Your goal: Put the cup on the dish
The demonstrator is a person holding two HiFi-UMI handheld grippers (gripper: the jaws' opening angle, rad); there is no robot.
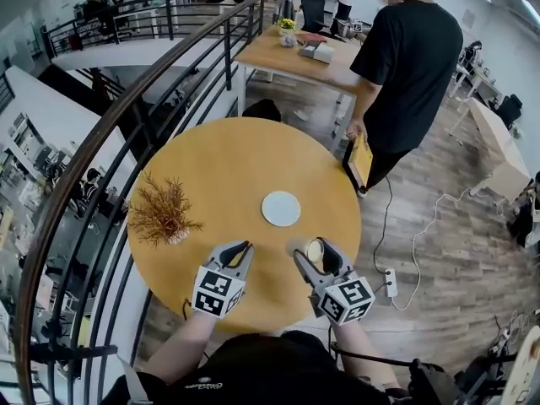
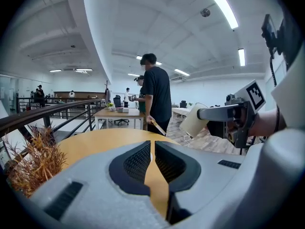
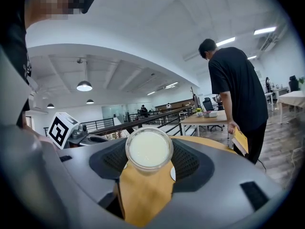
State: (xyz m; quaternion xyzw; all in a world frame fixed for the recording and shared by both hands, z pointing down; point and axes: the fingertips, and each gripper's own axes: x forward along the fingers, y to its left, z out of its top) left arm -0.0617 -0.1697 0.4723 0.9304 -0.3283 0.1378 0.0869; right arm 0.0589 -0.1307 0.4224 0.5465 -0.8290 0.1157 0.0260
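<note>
My right gripper (image 1: 314, 251) is shut on a pale cup (image 1: 315, 250), held tilted just above the near right part of the round wooden table (image 1: 219, 159). In the right gripper view the cup's round bottom (image 3: 148, 149) fills the gap between the two jaws. The left gripper view shows the same cup (image 2: 194, 120) lying sideways in the other gripper. The dish (image 1: 281, 208), a flat pale disc, lies on the table a little beyond and left of the cup. Over the table's near edge my left gripper (image 1: 239, 251) is shut with nothing in it (image 2: 152, 149).
A dried brown plant (image 1: 162, 213) stands at the table's left side. A person in black (image 1: 405, 66) stands past the far right edge holding a yellow flat thing (image 1: 361, 160). A curved railing (image 1: 126, 116) runs along the left. A power strip (image 1: 390, 282) lies on the floor at right.
</note>
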